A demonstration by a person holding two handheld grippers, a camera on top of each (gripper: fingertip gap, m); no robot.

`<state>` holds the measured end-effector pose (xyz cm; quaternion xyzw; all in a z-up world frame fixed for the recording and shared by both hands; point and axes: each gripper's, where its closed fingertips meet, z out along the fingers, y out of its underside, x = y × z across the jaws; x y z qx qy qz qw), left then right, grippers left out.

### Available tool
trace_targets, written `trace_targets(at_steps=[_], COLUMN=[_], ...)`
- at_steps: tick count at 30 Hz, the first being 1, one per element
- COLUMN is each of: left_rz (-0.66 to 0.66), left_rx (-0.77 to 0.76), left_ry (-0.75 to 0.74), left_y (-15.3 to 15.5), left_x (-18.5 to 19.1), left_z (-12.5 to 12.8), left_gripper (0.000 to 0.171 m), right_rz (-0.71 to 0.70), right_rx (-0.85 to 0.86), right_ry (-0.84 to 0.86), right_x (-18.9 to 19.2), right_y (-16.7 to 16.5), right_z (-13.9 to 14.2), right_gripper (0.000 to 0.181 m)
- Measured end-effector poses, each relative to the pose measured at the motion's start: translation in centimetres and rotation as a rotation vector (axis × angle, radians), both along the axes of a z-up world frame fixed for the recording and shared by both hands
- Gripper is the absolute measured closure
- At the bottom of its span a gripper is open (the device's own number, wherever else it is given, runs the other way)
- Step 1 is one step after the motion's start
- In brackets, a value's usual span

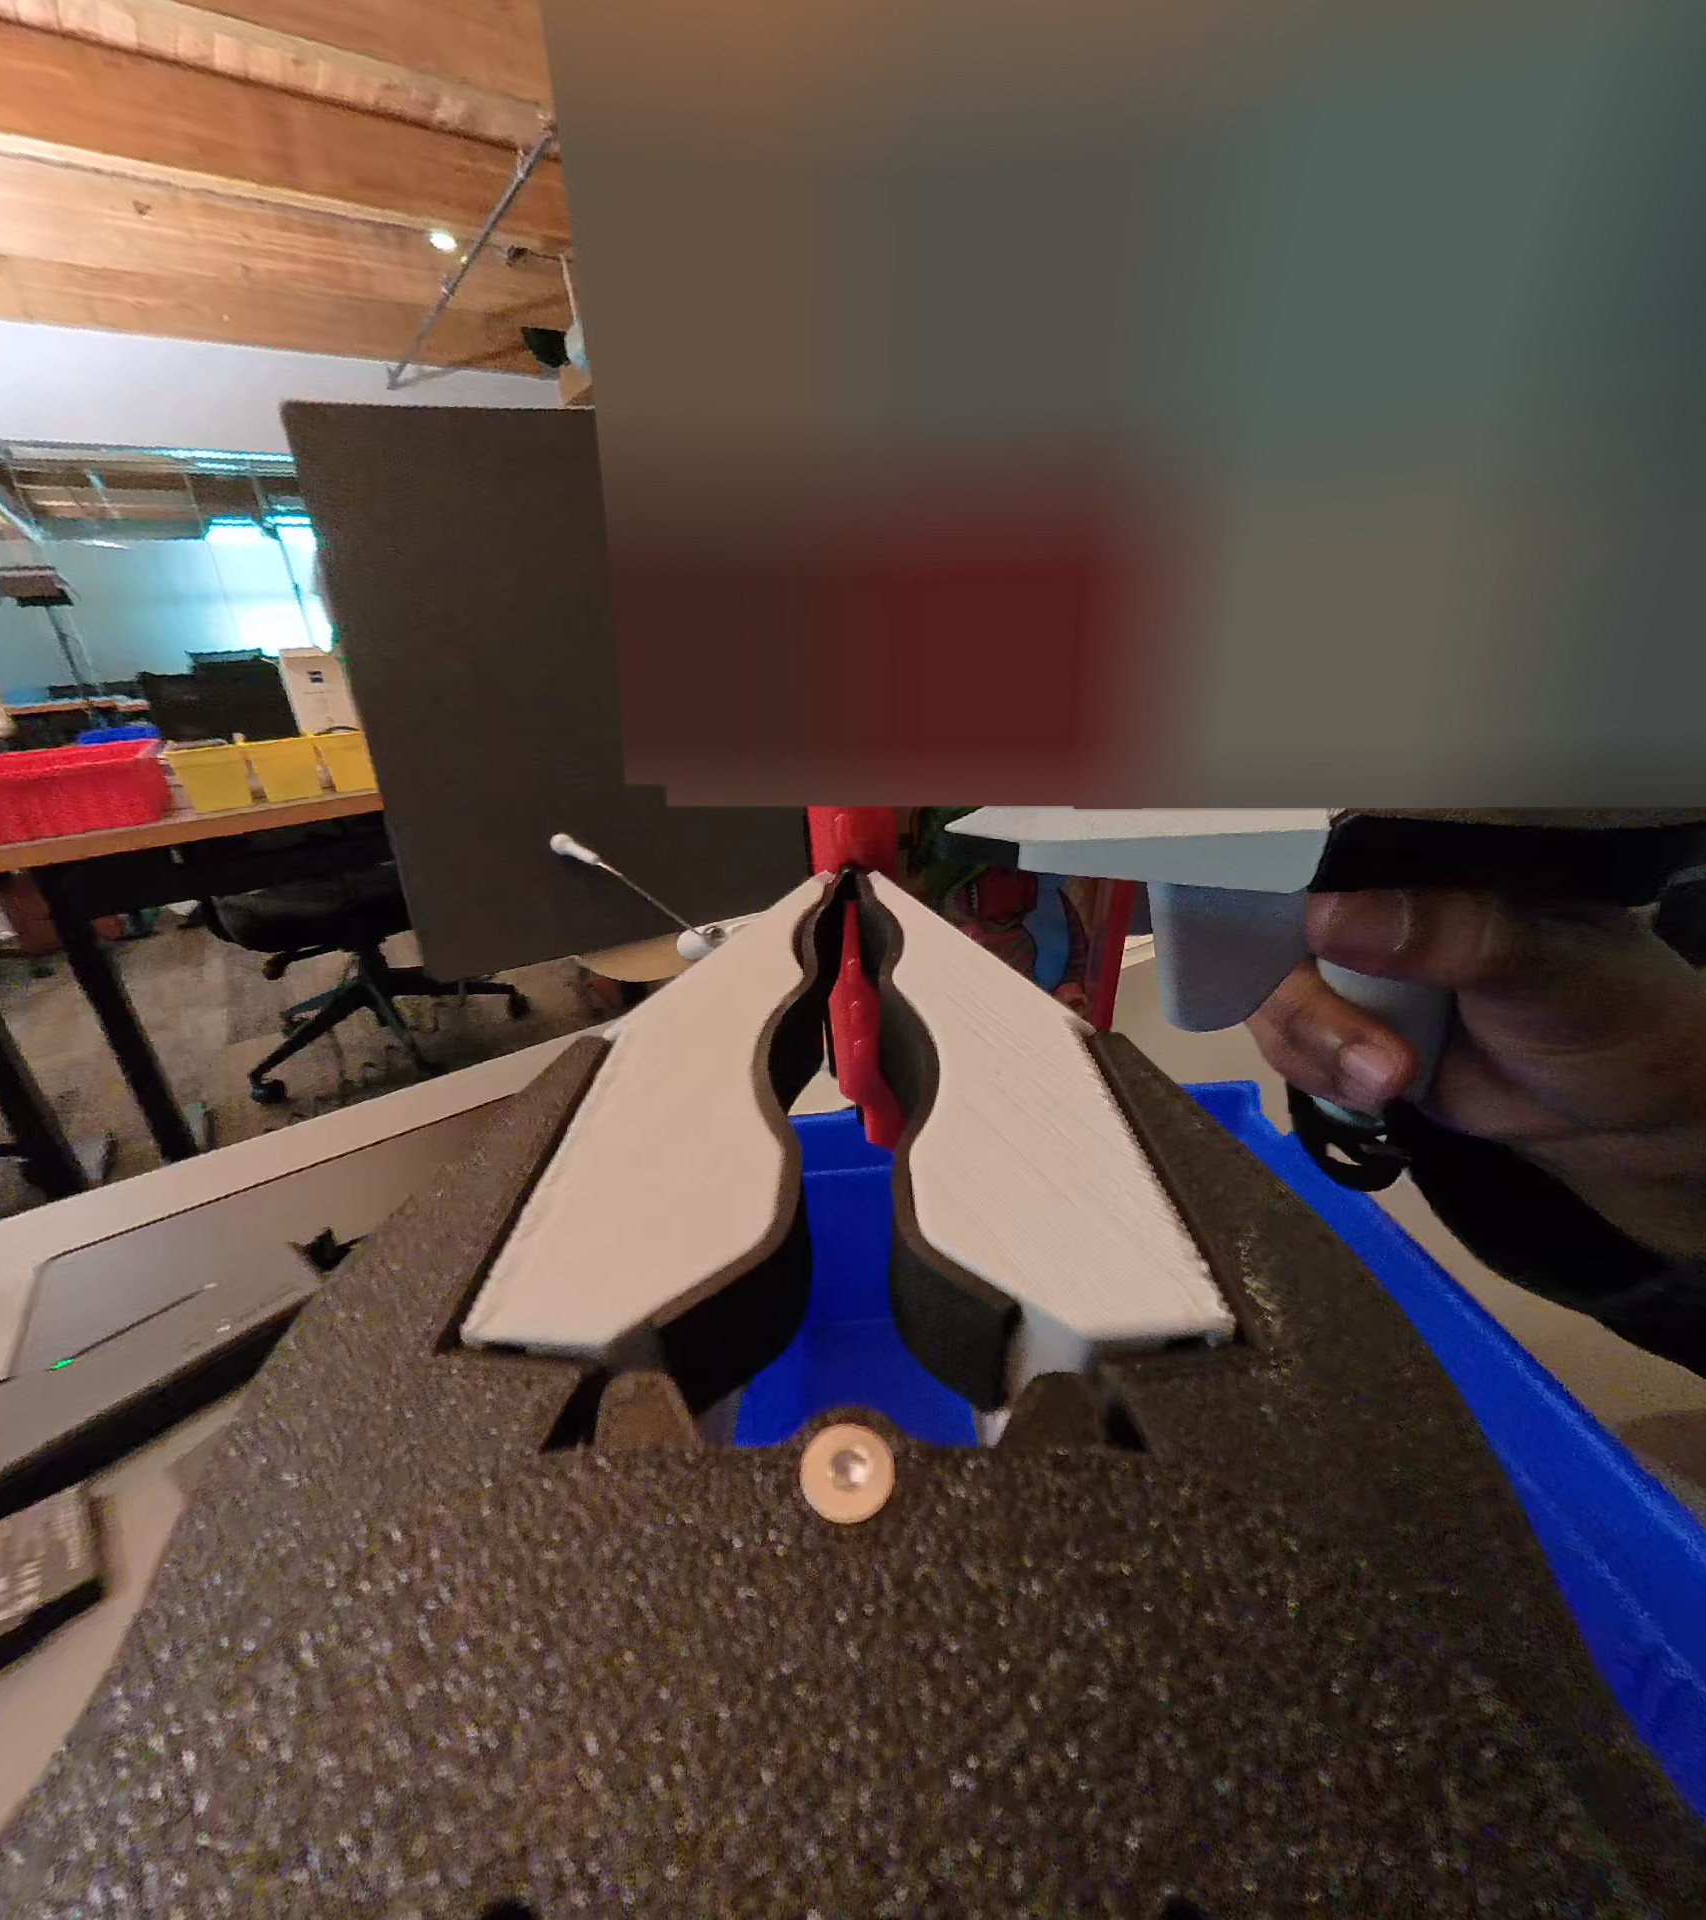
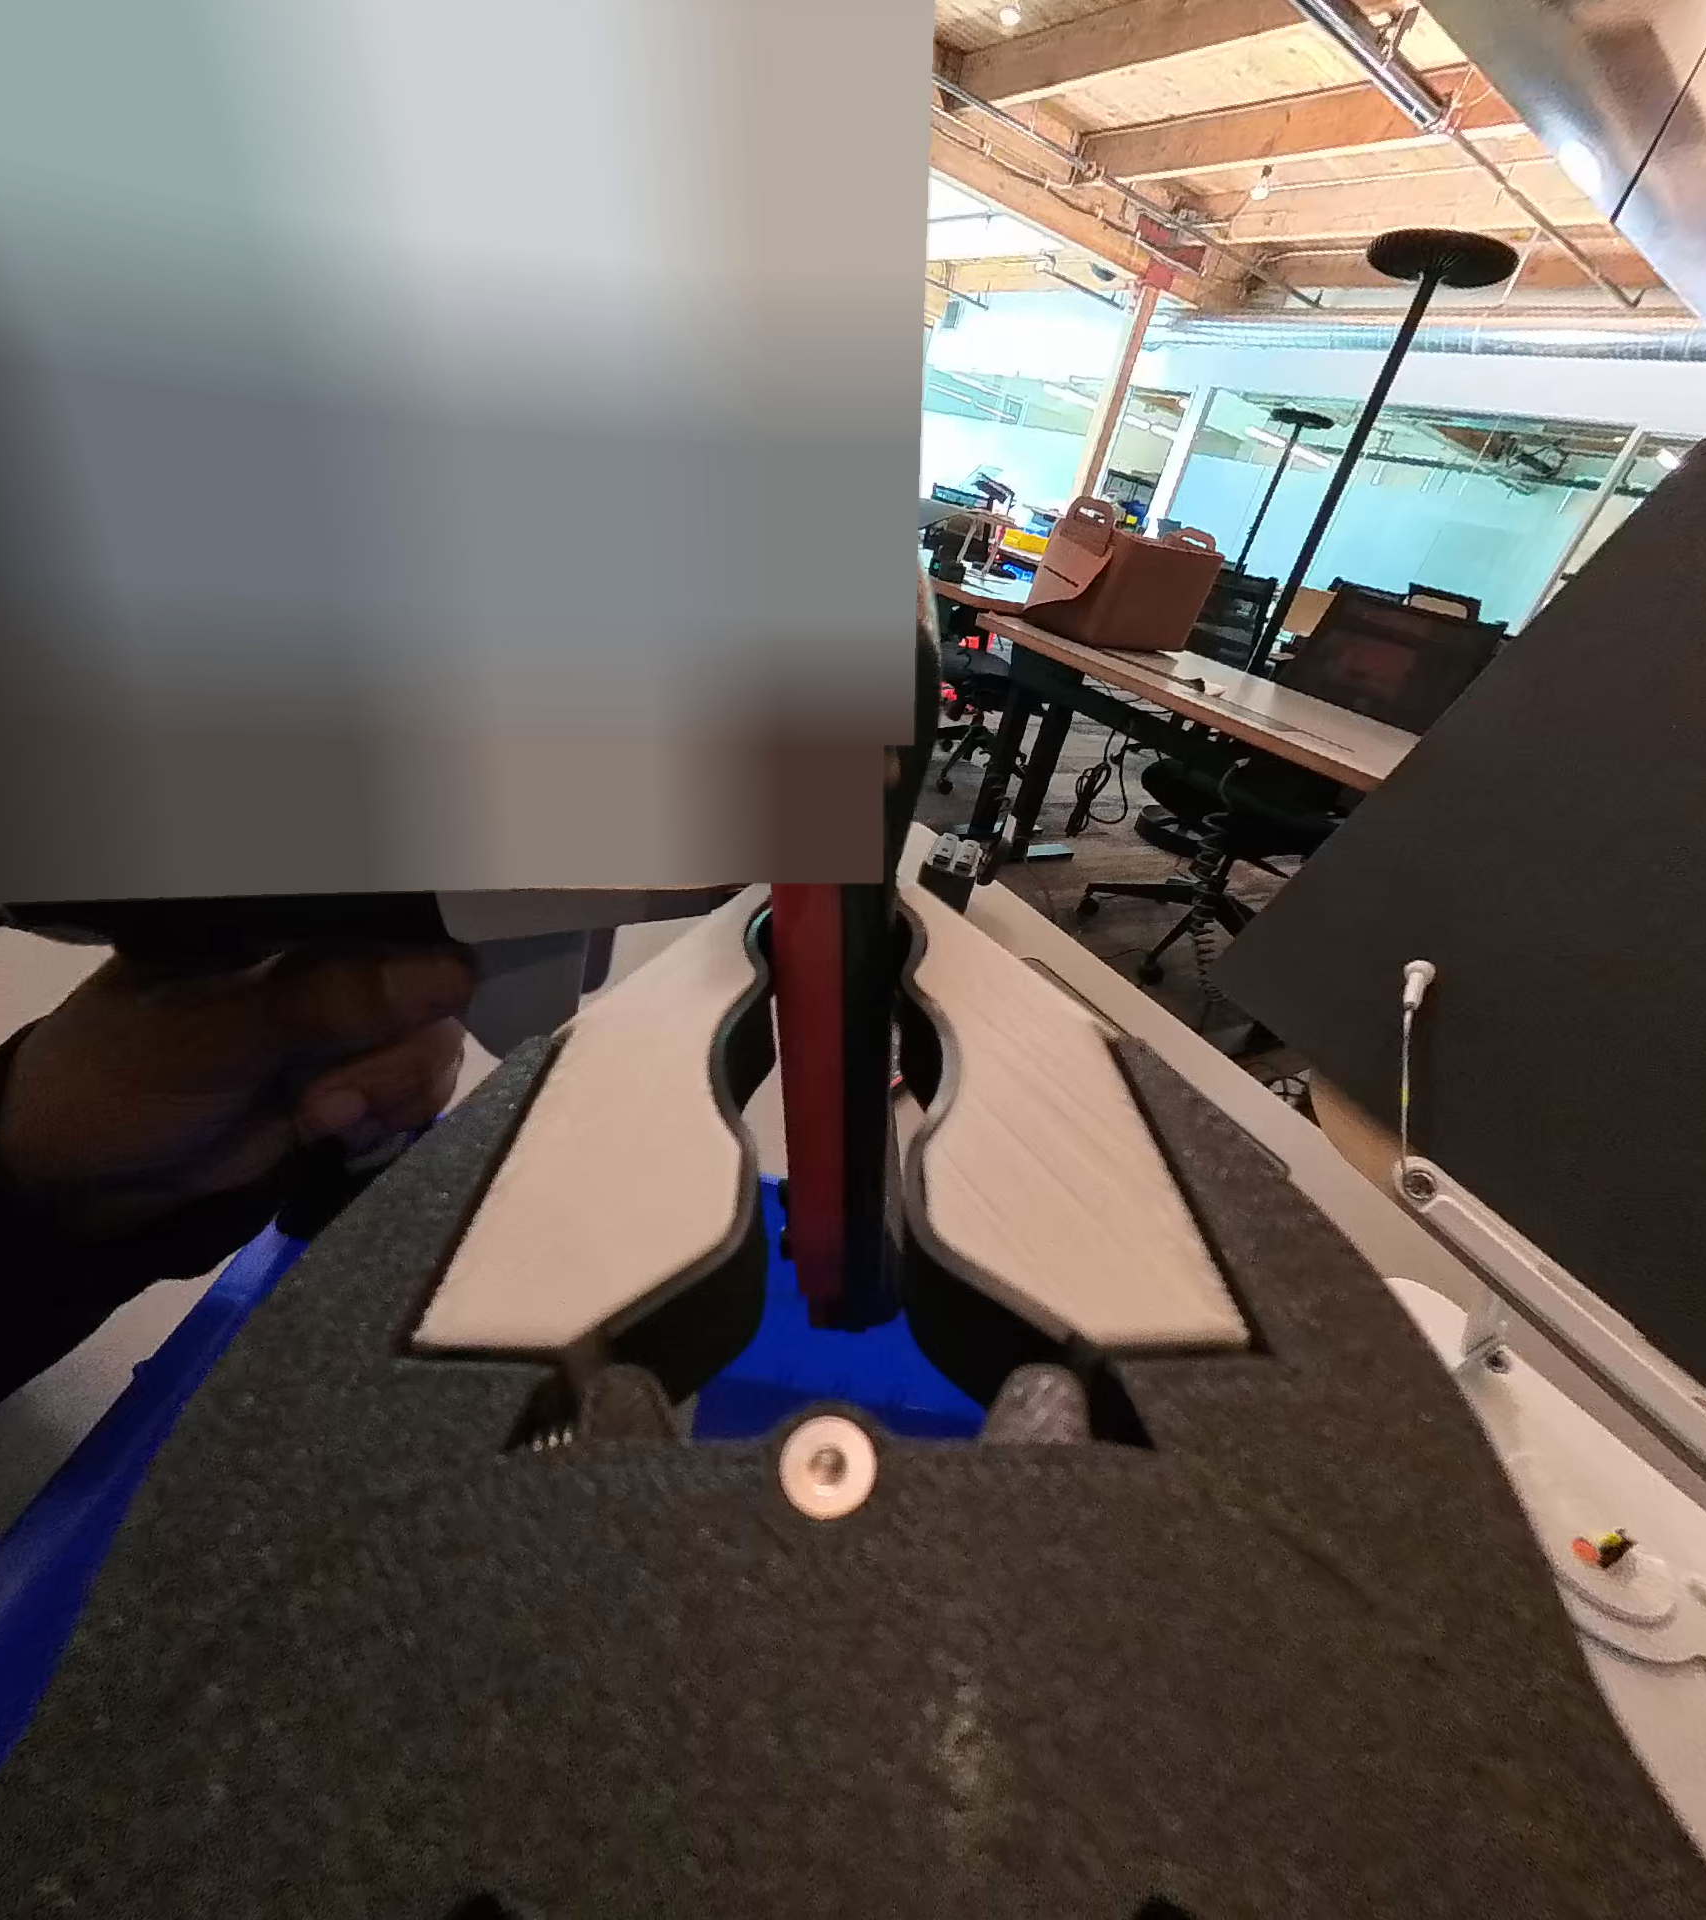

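At centre of left wrist view, left gripper (image 1: pixel 851 883), ribbed white fingers on pebbled black body, tips pinched on thin red plastic piece (image 1: pixel 857 1049) above smooth blue bin (image 1: pixel 1555 1455). Right gripper (image 2: pixel 833 914) clamps red-and-black flat bar (image 2: pixel 828 1122) over same bin. Hand (image 1: pixel 1514 1049) at right grips grey handle. Dark panel (image 1: pixel 475 675) behind.
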<state>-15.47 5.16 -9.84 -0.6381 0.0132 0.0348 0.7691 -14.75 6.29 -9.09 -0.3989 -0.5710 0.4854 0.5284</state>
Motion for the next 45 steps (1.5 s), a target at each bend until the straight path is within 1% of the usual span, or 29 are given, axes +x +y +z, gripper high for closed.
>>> trace_targets(at_steps=[2, 4, 6, 7, 8, 9, 10, 11, 13, 16, 18, 21, 26, 29, 35, 45], left_rz=[0.045, 0.056, 0.02, 0.041, 0.073, 0.075, 0.044, 0.01, -0.007, 0.015, 0.037, 0.037, 0.022, 0.026, 0.038, 0.028], left_rx=[-0.018, -0.018, 0.013, 0.017, -0.003, 0.001, 0.01, 0.006, -0.001, 0.034, 0.069, 0.078, 0.074, 0.079, 0.08, 0.049], left_ry=[0.056, 0.071, 0.044, 0.044, 0.059, 0.058, 0.037, 0.013, 0.004, 0.028, 0.038, 0.031, -0.015, -0.016, -0.018, -0.023], left_y=[0.1, 0.1, -0.4, -0.5, -0.5, -0.4, -0.4, -0.2, 0.1, 0.2, -0.1, -0.3, -0.1, -0.1, -0.2, -0.1], left_x=[0.0, 0.1, 0.7, 0.4, -0.1, -0.3, -0.1, 0.2, 0.6, 0.7, 0.6, 0.5, 0.2, 0.2, 0.0, -0.1], left_z=[-0.2, -0.2, 0.3, 0.4, 0.0, -0.1, -0.2, -0.3, -0.6, -0.5, -0.2, -0.1, -0.4, -0.4, -0.3, -0.5], left_gripper=[0.171, 0.171, 0.171, 0.171, 0.171, 0.171, 0.171, 0.171, 0.171, 0.171, 0.171, 0.171, 0.162, 0.161, 0.161, 0.169], right_rz=[-0.019, -0.049, -0.16, -0.15, -0.099, -0.049, -0.023, -0.022, -0.022, 0.049, 0.071, 0.071, 0.078, 0.069, 0.064, 0.046], right_rx=[0.037, 0.082, 0.136, 0.106, 0.012, -0.082, -0.137, -0.148, -0.134, -0.176, -0.186, -0.179, -0.166, -0.142, -0.135, -0.129], right_ry=[0.009, 0.025, 0.055, 0.047, 0.023, 0.018, 0.023, 0.017, 0.006, -0.014, -0.027, -0.037, -0.044, -0.045, -0.037, -0.032], right_x=[0.0, 0.1, 0.2, 0.3, 0.4, 0.6, 0.7, 0.8, 0.7, 0.7, 0.6, 0.3, 0.0, -0.1, -0.1, -0.2], right_y=[0.1, 0.1, 2.0, 2.7, 3.0, 3.2, 3.4, 3.6, 3.5, 2.2, 1.6, 1.3, 0.4, 0.0, -0.3, -0.1], right_z=[-0.1, 0.0, 0.4, 0.5, 0.5, 0.8, 1.1, 1.1, 1.0, 0.8, 0.6, 0.1, -0.3, -0.5, -0.5, -0.6], right_gripper=[0.165, 0.164, 0.166, 0.166, 0.165, 0.165, 0.165, 0.165, 0.165, 0.165, 0.165, 0.164, 0.165, 0.165, 0.165, 0.164])
